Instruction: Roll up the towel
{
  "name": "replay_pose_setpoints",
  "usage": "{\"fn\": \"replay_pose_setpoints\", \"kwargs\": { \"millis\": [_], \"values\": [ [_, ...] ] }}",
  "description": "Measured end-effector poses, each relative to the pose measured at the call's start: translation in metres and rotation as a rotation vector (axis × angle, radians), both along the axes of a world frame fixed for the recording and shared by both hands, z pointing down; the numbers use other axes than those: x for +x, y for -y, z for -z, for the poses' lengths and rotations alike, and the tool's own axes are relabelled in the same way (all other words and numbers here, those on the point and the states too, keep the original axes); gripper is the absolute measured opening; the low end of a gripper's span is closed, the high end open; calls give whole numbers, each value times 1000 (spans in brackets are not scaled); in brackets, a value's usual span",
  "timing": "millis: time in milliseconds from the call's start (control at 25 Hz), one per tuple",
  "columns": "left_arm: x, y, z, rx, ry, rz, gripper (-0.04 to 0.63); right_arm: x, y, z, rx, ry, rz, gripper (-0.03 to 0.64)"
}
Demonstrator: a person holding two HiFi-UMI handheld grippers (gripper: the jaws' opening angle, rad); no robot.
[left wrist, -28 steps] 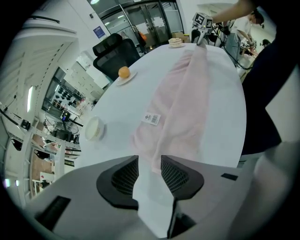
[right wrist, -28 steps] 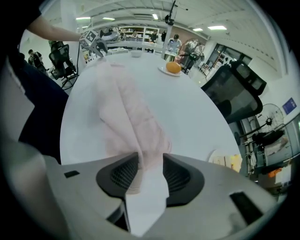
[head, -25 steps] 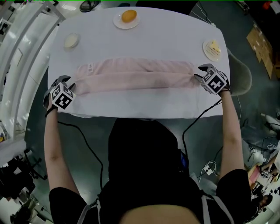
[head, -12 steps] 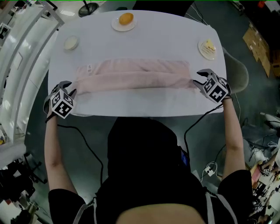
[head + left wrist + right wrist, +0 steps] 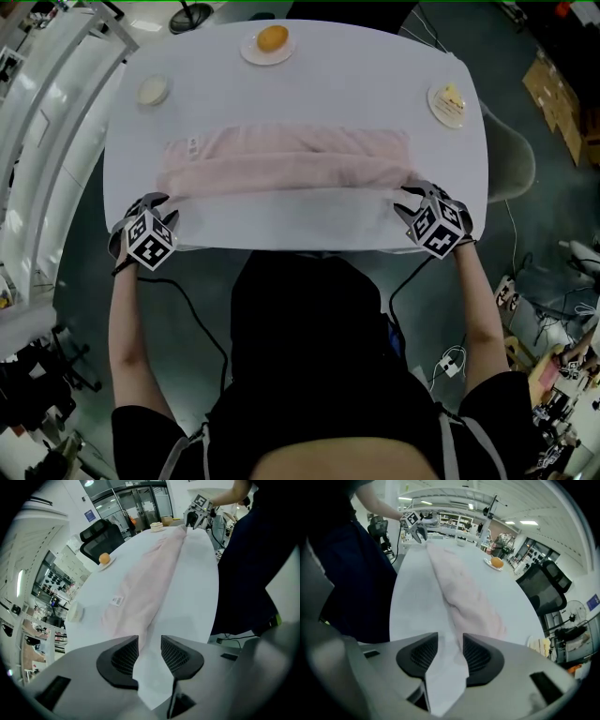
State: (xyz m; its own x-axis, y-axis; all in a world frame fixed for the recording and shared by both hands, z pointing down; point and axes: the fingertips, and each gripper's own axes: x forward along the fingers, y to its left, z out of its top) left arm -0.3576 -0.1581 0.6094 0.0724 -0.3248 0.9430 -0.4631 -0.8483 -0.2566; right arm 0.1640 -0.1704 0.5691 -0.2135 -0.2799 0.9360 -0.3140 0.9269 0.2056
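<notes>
Pale pink cloth towel (image 5: 286,159) lies lengthwise across the middle of the white oval table (image 5: 309,94). It is folded into a long band, with a paler layer spread flat toward the near edge. At the far left a small pale cup (image 5: 153,90) stands apart from it. The left gripper (image 5: 164,202) (image 5: 150,641) is at the near left corner — its jaws are clamped on that paler cloth. Beyond the towel, a white plate (image 5: 248,49) holds an orange round fruit (image 5: 273,37). The right gripper (image 5: 413,195) (image 5: 451,639) pinches the near right corner likewise — cloth fills the gap between its jaws. A second white plate (image 5: 439,106), bearing yellow food, sits near the far right rim.
</notes>
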Motion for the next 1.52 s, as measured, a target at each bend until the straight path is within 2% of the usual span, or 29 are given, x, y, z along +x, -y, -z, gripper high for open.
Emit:
{"fn": "replay_pose_setpoints", "kwargs": {
  "millis": [280, 640, 760, 800, 960, 1160, 1400, 1520],
  "values": [
    [-2, 7, -19, -17, 51, -33, 153, 8, 21, -34, 73, -36, -64, 178],
    [-9, 14, -36, -93, 84, -51, 153, 14, 37, -50, 36, -103, -7, 167],
    [-8, 14, -38, -127, 75, -57, 153, 17, 40, -51, 21, -100, 6, 157],
    [-8, 14, -38, -137, 69, -55, 153, 18, 41, -50, 21, -104, 7, 96],
    [-10, 14, -38, -166, 67, -62, 153, 18, 43, -52, -1, -130, 32, 94],
    [-7, 15, -39, -191, 50, -59, 152, 21, 44, -51, -8, -149, 66, 42],
    [-11, 22, -38, -212, 38, -53, 130, 22, 46, -34, 30, -126, 80, 32],
    [-14, 29, -39, -203, 37, -45, 94, 23, 49, -26, 56, -118, 90, 31]
  ]
}}
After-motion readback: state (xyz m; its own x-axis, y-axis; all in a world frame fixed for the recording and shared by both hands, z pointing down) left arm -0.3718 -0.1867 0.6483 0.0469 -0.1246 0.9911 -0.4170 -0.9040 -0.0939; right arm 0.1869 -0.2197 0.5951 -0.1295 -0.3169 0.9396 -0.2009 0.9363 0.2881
